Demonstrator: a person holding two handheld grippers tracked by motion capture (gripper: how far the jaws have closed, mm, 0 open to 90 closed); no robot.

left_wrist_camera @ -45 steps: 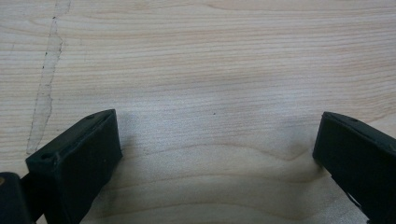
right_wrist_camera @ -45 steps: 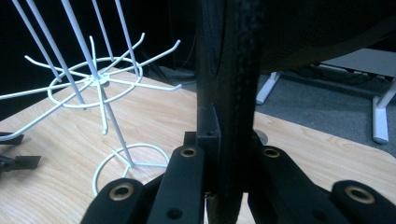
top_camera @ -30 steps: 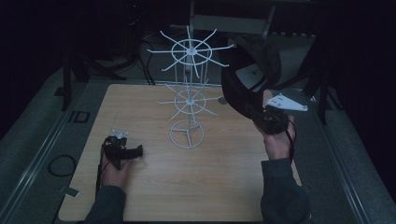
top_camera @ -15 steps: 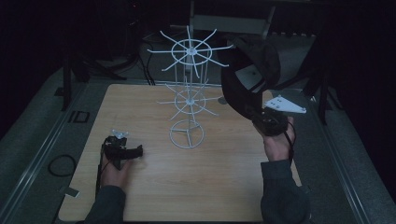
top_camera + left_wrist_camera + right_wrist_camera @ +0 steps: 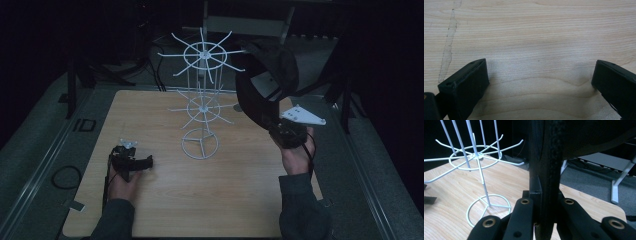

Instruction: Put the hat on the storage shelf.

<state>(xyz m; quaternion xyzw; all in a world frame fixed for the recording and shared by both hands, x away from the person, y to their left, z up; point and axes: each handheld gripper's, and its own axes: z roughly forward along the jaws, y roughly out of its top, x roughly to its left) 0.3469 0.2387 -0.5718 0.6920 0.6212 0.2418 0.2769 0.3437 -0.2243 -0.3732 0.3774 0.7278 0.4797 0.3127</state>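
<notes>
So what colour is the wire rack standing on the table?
White. The wire rack shows best in the high view, bright against the dark background and tan table.

Wire rack (image 5: 201, 107) mid table (image 5: 240, 200); cap (image 5: 265, 75) to its right, raised.

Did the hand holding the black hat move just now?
Yes, slightly. The right gripper carried the black hat up and away from the person; the hat now overlaps the white rack's upper spokes more.
</notes>
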